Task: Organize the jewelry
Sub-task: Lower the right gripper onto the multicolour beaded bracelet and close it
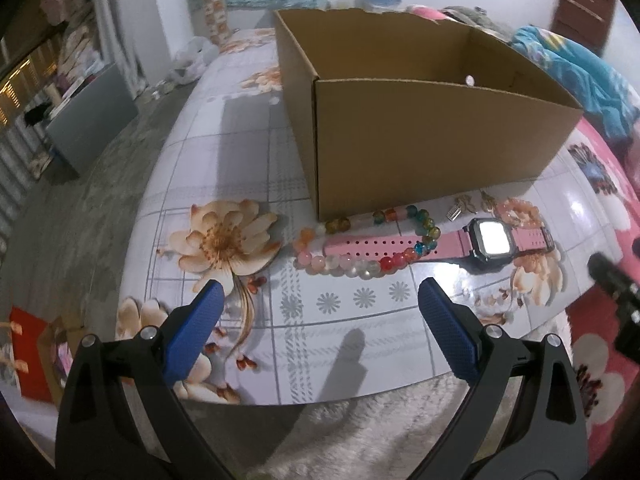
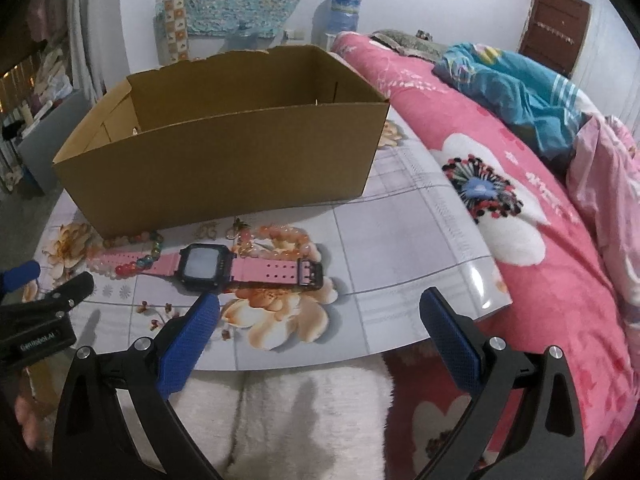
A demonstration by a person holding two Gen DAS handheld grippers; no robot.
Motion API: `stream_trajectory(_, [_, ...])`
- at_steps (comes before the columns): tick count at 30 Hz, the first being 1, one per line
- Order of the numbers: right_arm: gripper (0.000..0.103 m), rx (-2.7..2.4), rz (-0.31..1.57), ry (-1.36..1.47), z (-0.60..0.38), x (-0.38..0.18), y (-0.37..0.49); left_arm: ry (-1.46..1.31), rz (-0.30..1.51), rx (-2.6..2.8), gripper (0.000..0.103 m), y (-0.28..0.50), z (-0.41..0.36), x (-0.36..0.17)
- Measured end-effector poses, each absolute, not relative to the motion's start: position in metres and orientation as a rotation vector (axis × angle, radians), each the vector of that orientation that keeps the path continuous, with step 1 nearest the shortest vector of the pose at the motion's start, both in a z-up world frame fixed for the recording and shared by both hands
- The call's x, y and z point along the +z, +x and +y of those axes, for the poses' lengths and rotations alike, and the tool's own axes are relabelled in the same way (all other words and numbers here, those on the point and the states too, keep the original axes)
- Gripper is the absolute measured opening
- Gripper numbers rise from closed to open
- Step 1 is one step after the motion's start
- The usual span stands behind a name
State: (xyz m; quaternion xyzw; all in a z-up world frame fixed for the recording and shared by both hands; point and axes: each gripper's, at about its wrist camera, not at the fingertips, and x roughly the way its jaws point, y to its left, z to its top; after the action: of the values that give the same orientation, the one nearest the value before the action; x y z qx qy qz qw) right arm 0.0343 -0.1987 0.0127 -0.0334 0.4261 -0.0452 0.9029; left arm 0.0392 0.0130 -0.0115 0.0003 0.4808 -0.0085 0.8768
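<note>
An open cardboard box (image 1: 420, 136) stands on a floral tabletop (image 1: 248, 152); it also shows in the right wrist view (image 2: 224, 168). In front of it lie a pink-strapped digital watch (image 1: 490, 240), a multicoloured bead bracelet (image 1: 360, 264) draped over the strap, a peach bead bracelet (image 1: 520, 210) and small metal earrings (image 1: 464, 206). The right wrist view shows the watch (image 2: 204, 266), the bead bracelet (image 2: 136, 260), the peach bracelet (image 2: 280, 238) and the earrings (image 2: 208, 232). My left gripper (image 1: 320, 296) is open and empty, short of the bracelet. My right gripper (image 2: 320, 304) is open and empty, short of the watch.
A pink floral bedspread (image 2: 540, 240) with a blue blanket (image 2: 512, 84) lies right of the table. White fluffy fabric (image 2: 304, 420) sits below the table's near edge. A grey box (image 1: 92, 124) and shelves stand on the floor at left. The left gripper's side (image 2: 44, 312) shows in the right wrist view.
</note>
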Motion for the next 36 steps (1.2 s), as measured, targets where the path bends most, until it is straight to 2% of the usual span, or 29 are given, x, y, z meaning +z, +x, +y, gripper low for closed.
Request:
stream_trajectory(5, [0.098, -0.032, 0.845, -0.074, -0.199, 0.013, 0.025, 0.017, 0.996, -0.152, 0.094, 0.04, 0.02, -0.017])
stream_trajectory(10, [0.098, 0.03, 0.872, -0.081, -0.189, 0.001, 0.028, -0.095, 0.925, -0.381, 0.094, 0.039, 0.033, -0.018])
stream_trajectory(17, [0.097, 0.14, 0.867, -0.143, -0.167, -0.008, 0.039, -0.145, 0.91, -0.415, 0.095, 0.049, 0.035, -0.02])
stream_trajectory(25, [0.084, 0.298, 0.863, 0.021, -0.156, -0.004, 0.061, -0.103, 0.882, -0.353, 0.095, 0.053, 0.052, -0.021])
stream_trajectory(26, [0.082, 0.322, 0.868, 0.052, -0.153, -0.004, 0.066, -0.108, 0.882, -0.34, 0.092, 0.056, 0.056, -0.021])
stream_trajectory(27, [0.077, 0.344, 0.871, 0.077, -0.15, -0.005, 0.07, -0.111, 0.886, -0.33, 0.08, 0.059, 0.058, -0.021])
stream_trajectory(32, [0.06, 0.401, 0.919, 0.139, -0.131, -0.015, 0.093, -0.115, 0.951, -0.299, 0.046, 0.076, 0.062, -0.03])
stream_trajectory(34, [0.055, 0.404, 0.956, 0.147, -0.126, -0.021, 0.103, -0.118, 0.972, -0.302, 0.043, 0.081, 0.061, -0.032])
stream_trajectory(36, [0.046, 0.404, 0.978, 0.154, -0.124, -0.025, 0.108, -0.096, 0.996, -0.297, 0.038, 0.084, 0.058, -0.036])
